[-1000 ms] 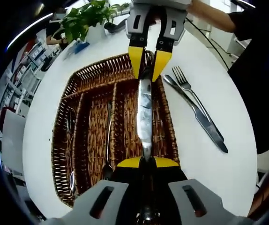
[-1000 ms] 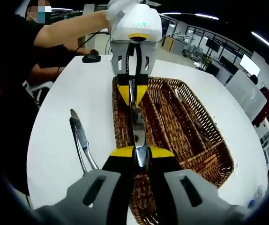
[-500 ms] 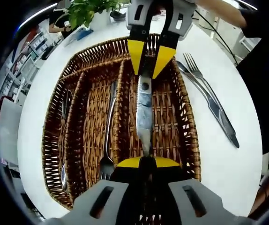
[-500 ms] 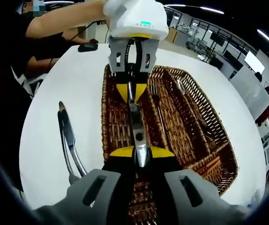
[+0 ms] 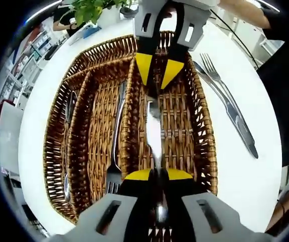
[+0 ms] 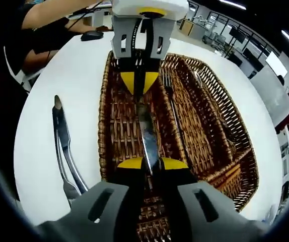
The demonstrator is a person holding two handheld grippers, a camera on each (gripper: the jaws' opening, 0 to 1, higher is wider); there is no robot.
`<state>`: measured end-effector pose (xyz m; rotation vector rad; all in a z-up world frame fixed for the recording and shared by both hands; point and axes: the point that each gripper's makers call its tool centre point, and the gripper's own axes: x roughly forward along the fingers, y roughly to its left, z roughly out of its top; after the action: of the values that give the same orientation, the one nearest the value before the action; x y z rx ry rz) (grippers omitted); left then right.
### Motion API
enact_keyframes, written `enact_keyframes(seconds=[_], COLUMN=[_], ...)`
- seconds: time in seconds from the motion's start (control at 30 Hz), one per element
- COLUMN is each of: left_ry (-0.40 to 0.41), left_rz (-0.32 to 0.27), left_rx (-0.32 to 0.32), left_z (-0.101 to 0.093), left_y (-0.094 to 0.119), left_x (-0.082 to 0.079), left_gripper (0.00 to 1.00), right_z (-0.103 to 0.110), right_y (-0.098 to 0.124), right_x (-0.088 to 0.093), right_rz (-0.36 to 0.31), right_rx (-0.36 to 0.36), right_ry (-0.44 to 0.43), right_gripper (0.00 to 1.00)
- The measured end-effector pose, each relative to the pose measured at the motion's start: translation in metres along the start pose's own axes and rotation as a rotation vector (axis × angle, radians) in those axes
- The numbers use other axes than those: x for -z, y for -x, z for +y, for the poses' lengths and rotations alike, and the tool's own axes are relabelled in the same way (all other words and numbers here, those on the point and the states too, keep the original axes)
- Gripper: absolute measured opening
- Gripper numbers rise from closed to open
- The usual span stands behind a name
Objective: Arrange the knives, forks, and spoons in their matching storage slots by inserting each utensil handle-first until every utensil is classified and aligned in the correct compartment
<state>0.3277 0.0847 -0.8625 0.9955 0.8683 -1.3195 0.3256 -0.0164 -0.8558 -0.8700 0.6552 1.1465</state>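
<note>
No text, label, brand, number or sign can be read in either view.
</note>
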Motion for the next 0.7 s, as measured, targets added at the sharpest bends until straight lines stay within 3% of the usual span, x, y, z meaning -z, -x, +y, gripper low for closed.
enact_keyframes(seconds=[0.27,0.53,0.7], left_ry=[0.005,0.037,0.070], left_rz=[-0.021,-0.125,-0.207], left_rx=[-0.026,-0.050,-0.073], left_z=[0.001,-0.004,-0.005], left_y=[0.008,0.021,0.027], left_x=[-0.002,-0.019,-0.028], left_gripper=[0.13,0.24,0.27], right_z=[0.000,-0.002,-0.002], right_y=[0.008,0.021,0.027], right_x=[-0.006,-0.012,-0.013], right_rz=[-0.035,-0.135,-0.170], right_rx=[0.013,0.053,0.074], right_ry=[-0.036,-0.157,-0.186], right_gripper=[0.14,0.26,0.31])
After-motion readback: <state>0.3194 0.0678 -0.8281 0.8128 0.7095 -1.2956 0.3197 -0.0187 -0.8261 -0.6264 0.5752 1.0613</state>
